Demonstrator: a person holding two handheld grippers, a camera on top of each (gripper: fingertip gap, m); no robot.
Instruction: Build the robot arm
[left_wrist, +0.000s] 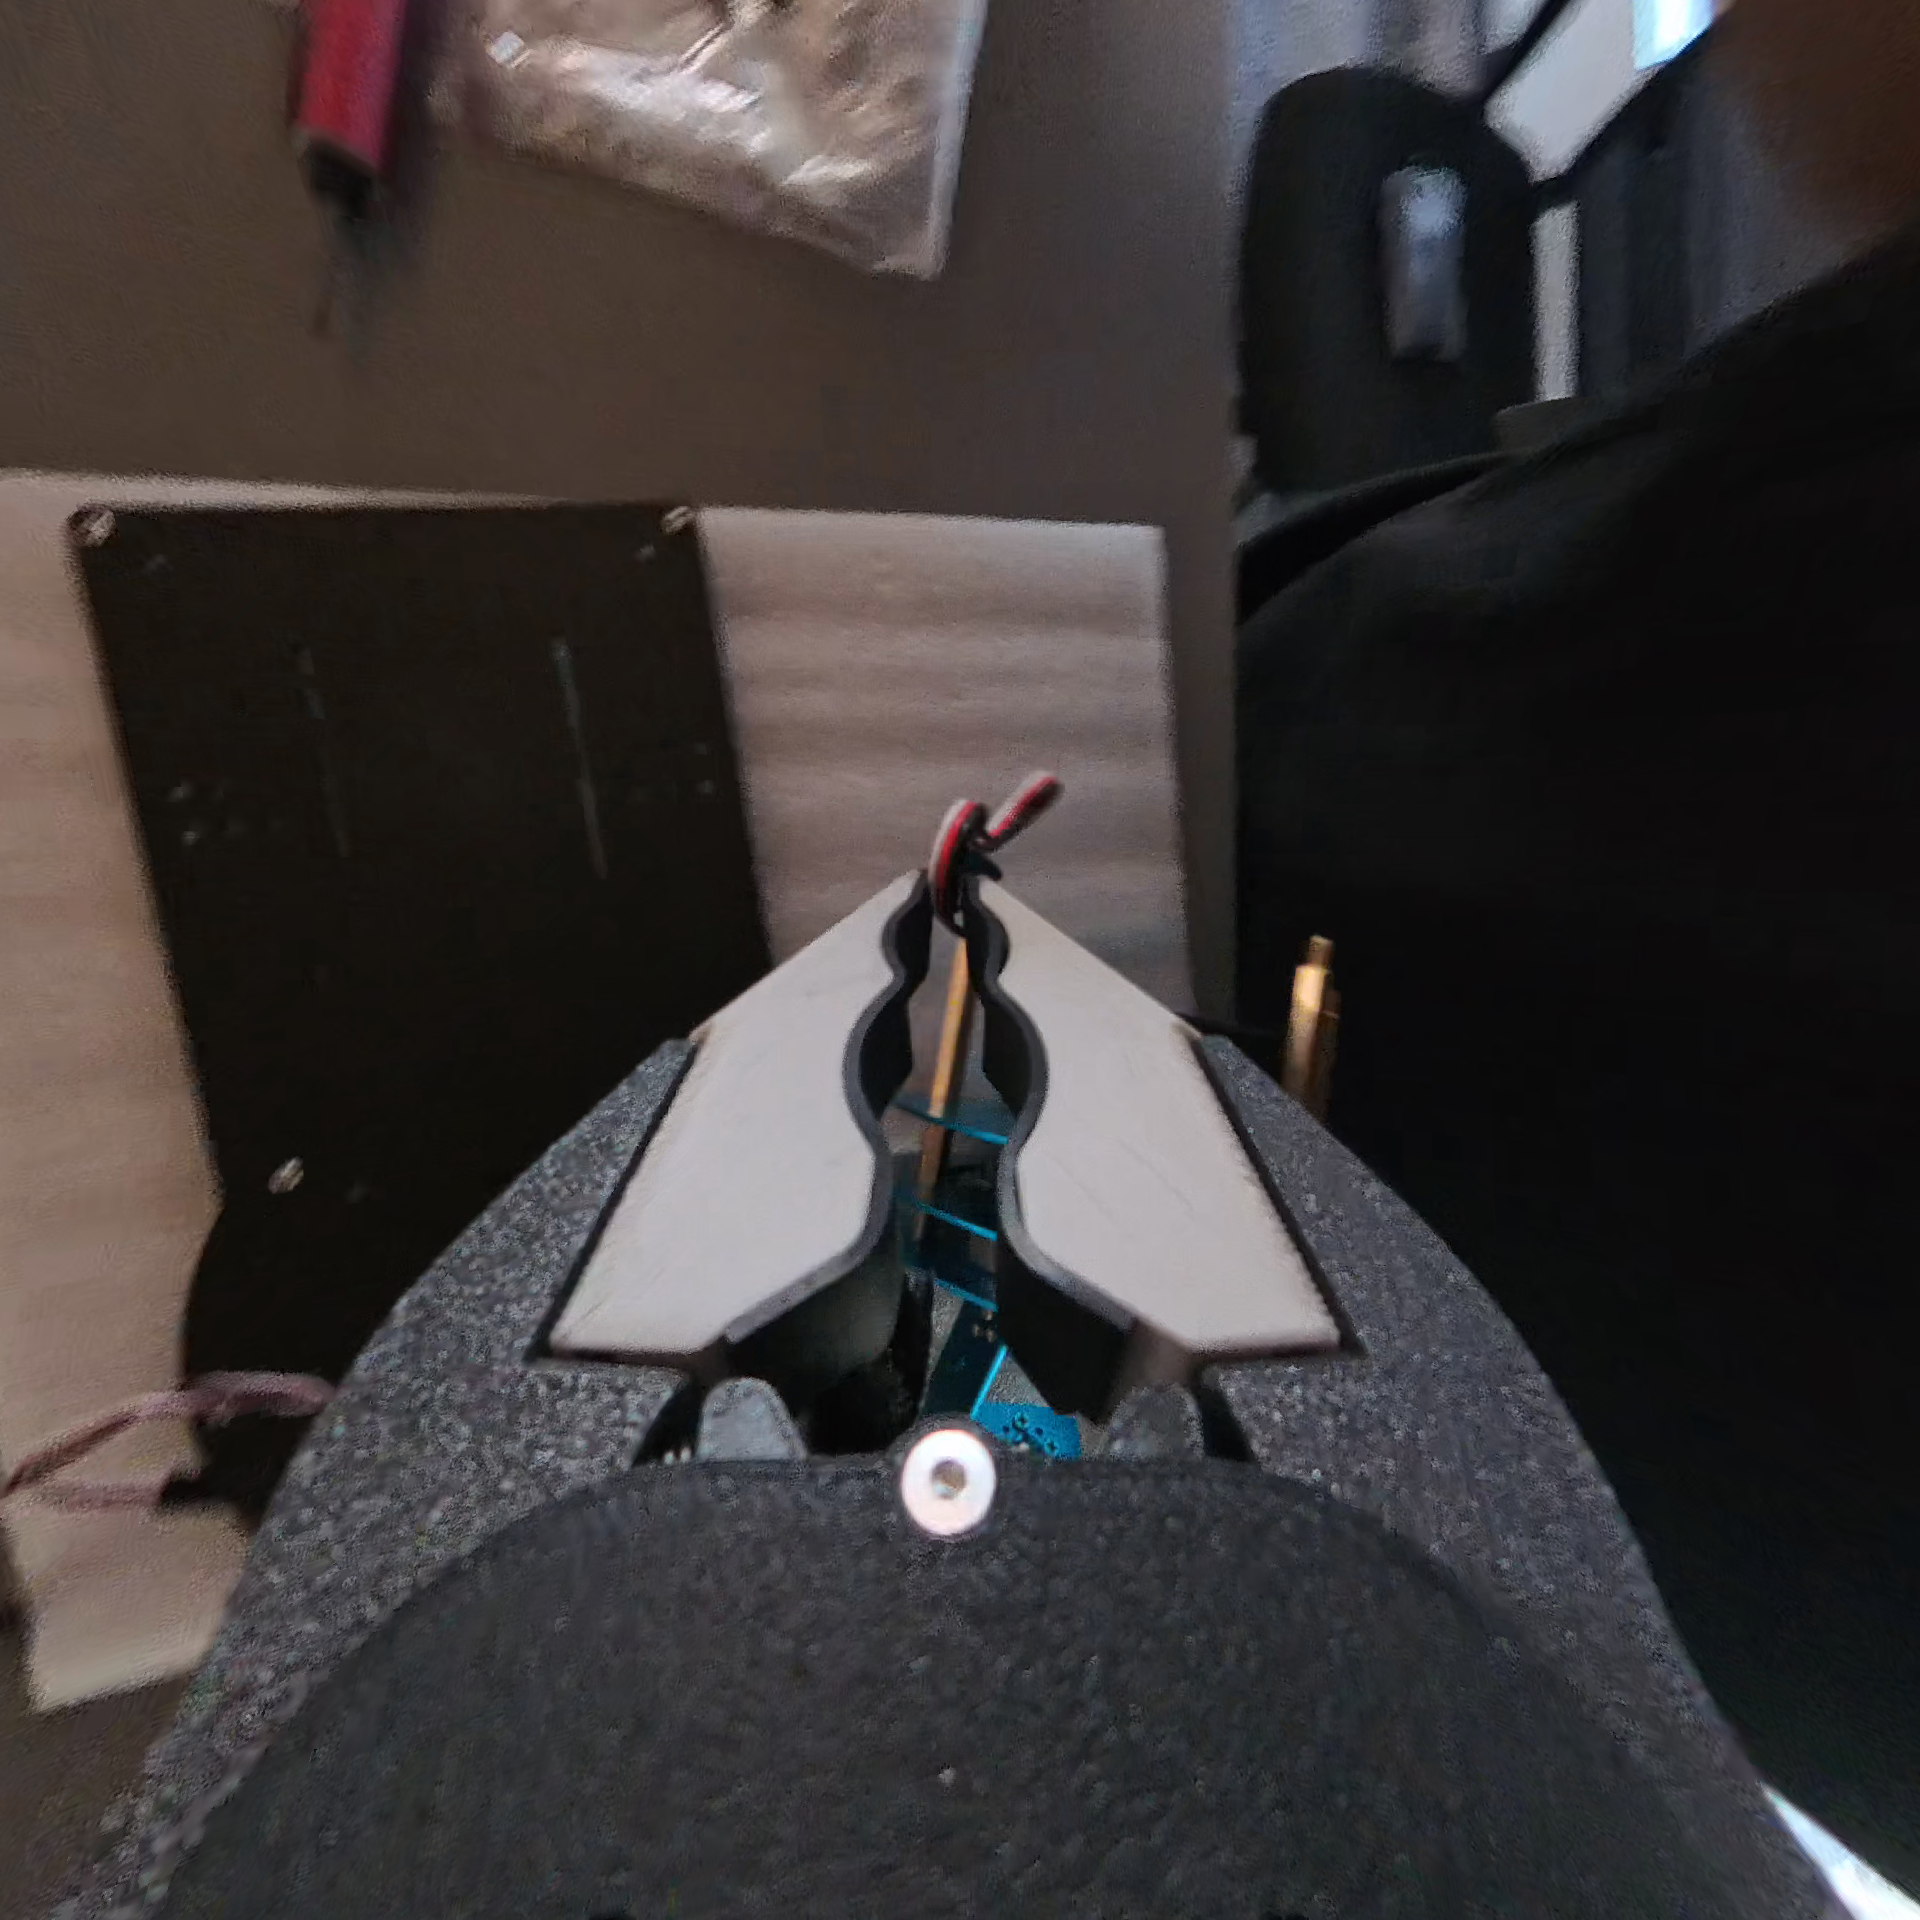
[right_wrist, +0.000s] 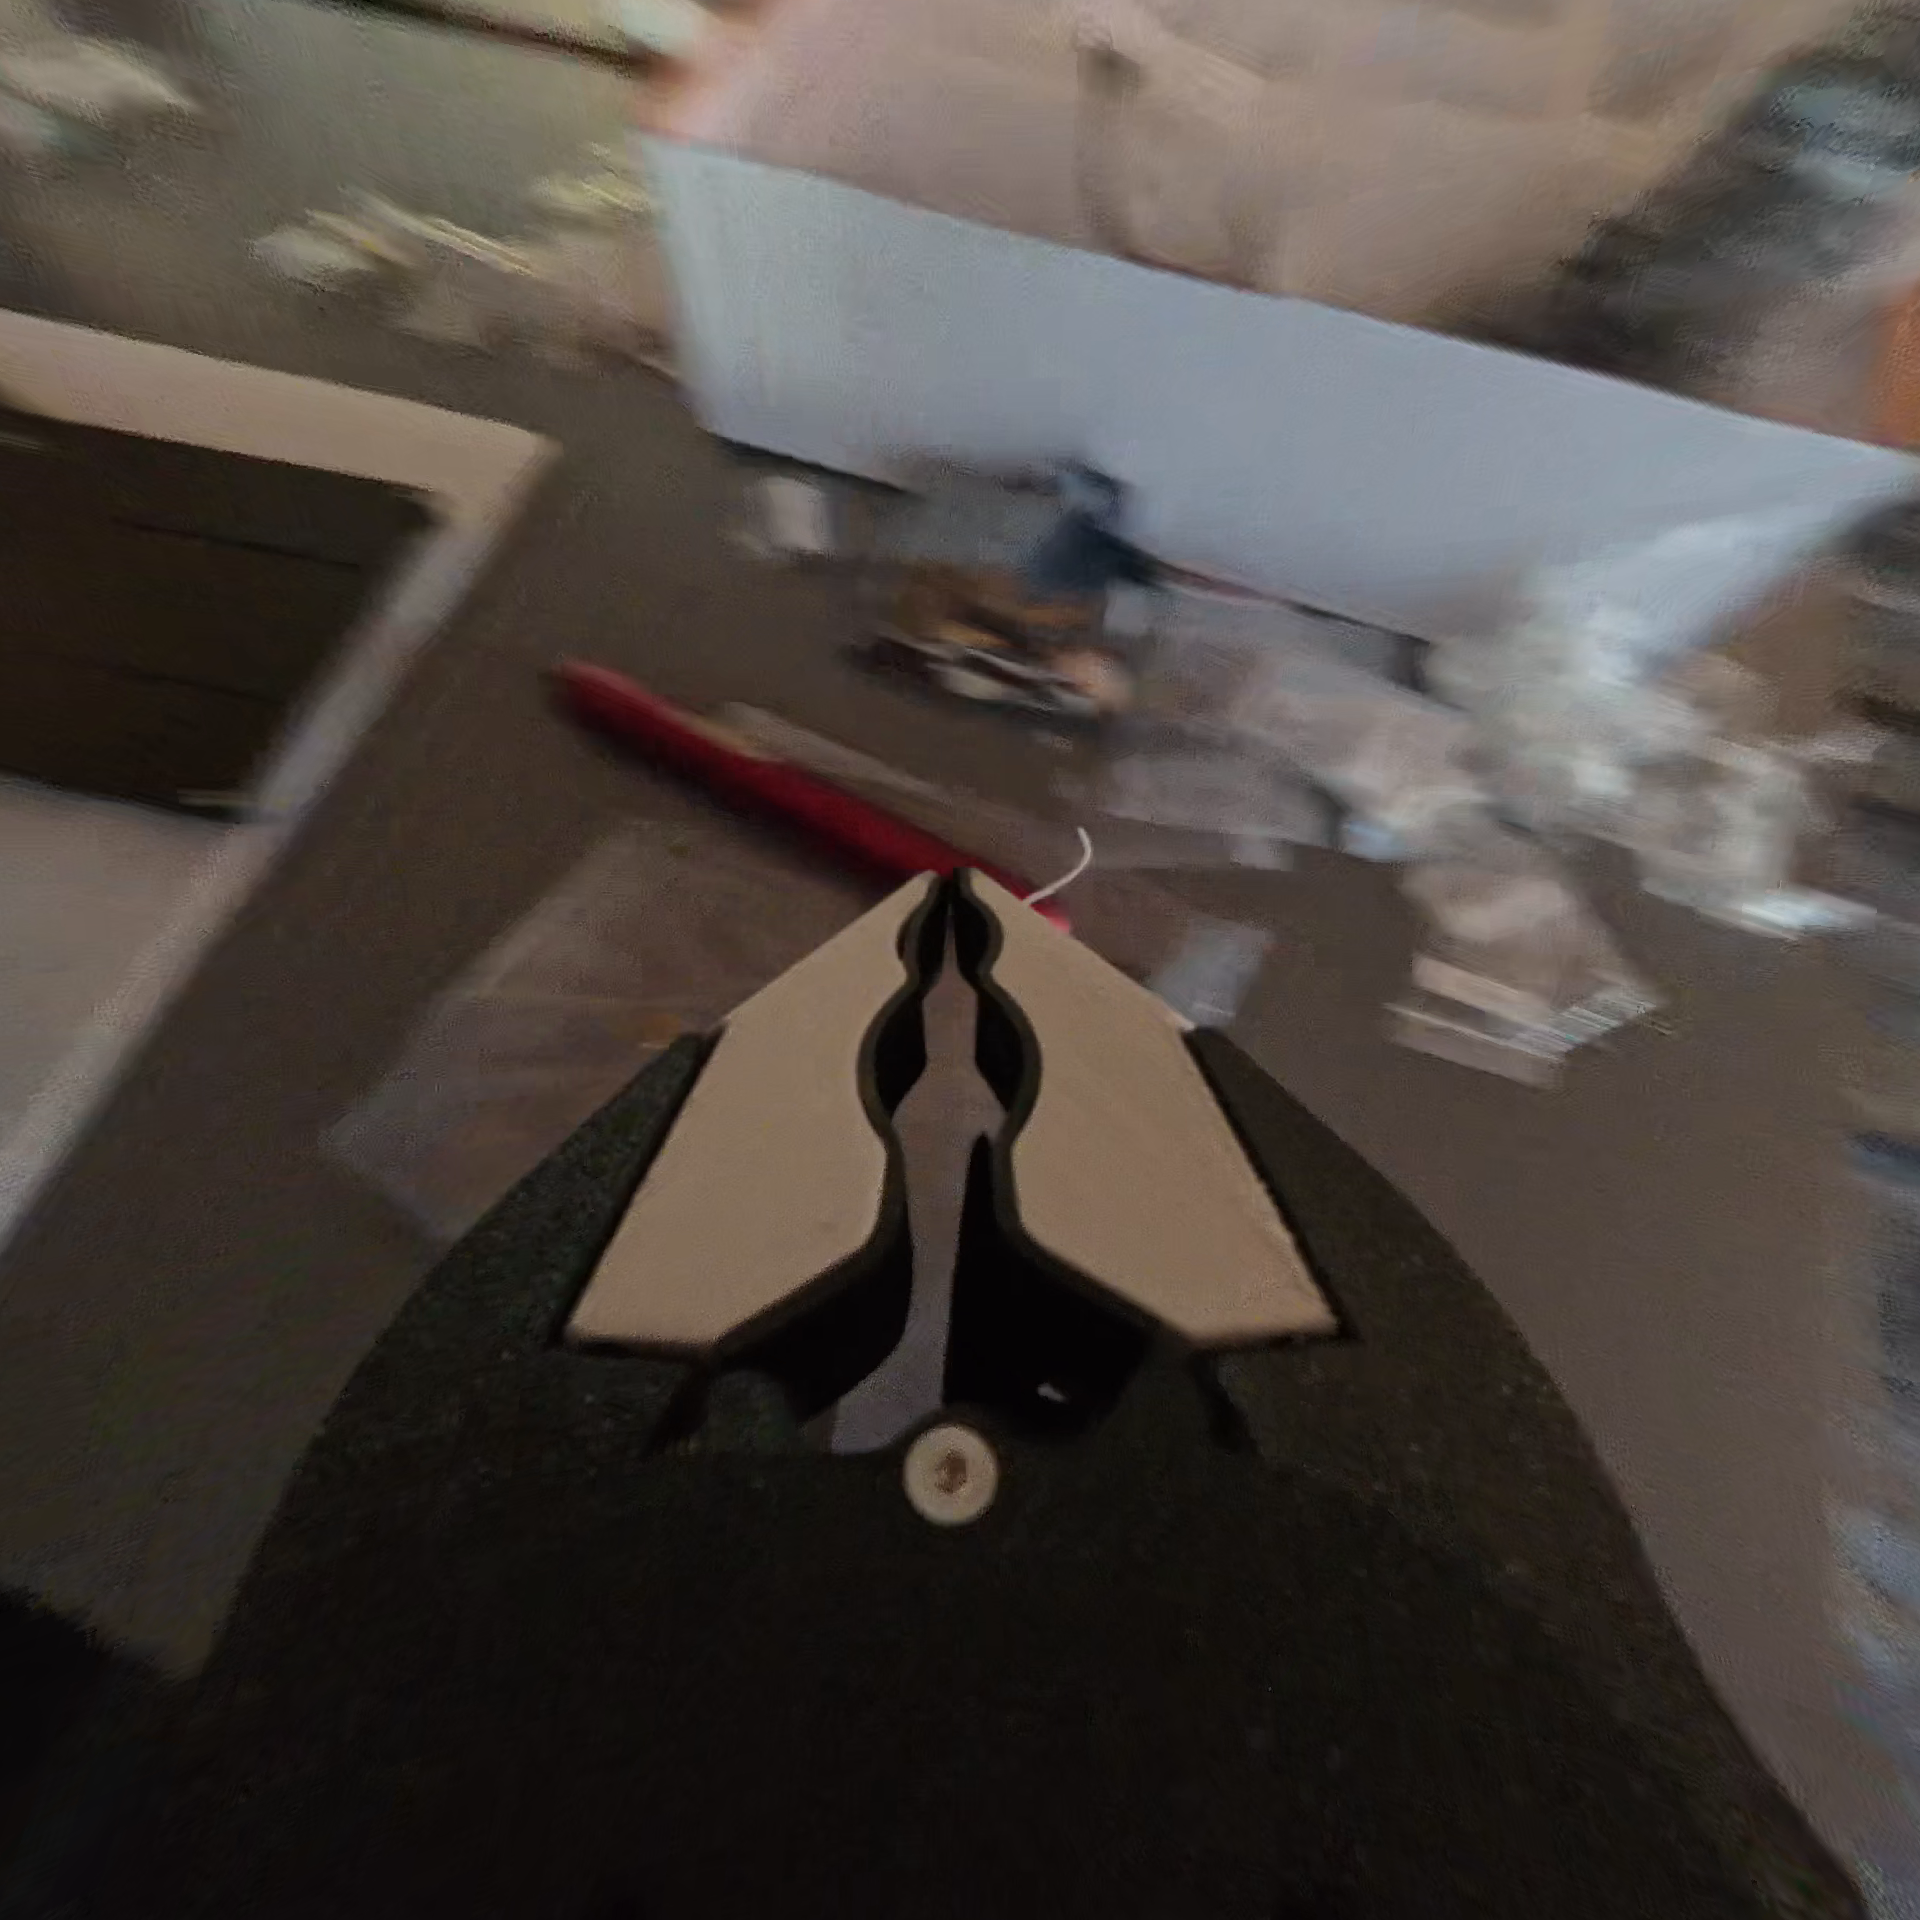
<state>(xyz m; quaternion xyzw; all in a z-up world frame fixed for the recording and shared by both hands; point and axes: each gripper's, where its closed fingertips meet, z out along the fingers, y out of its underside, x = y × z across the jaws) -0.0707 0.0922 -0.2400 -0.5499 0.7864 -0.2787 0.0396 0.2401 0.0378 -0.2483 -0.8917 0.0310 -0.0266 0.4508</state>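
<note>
Two grippers work a cluttered brown table (left_wrist: 623, 395): the left gripper (left_wrist: 964, 883) pinches red, white and black wires (left_wrist: 992, 821) beside a black plate (left_wrist: 416, 831), the right gripper (right_wrist: 954, 883), jaws closed on a thin white wire (right_wrist: 1070, 873), near a red tool (right_wrist: 769, 774).

On my left feed a black plate (left_wrist: 416, 883) with corner screws lay on pale foam (left_wrist: 935, 665) across the bench (left_wrist: 623, 395), a red-handled tool (left_wrist: 348, 83) and a silvery bag (left_wrist: 748, 104) beyond it. My right feed, badly blurred, showed a red tool (right_wrist: 769, 779) and crumpled clear wrapping (right_wrist: 1558, 748).
</note>
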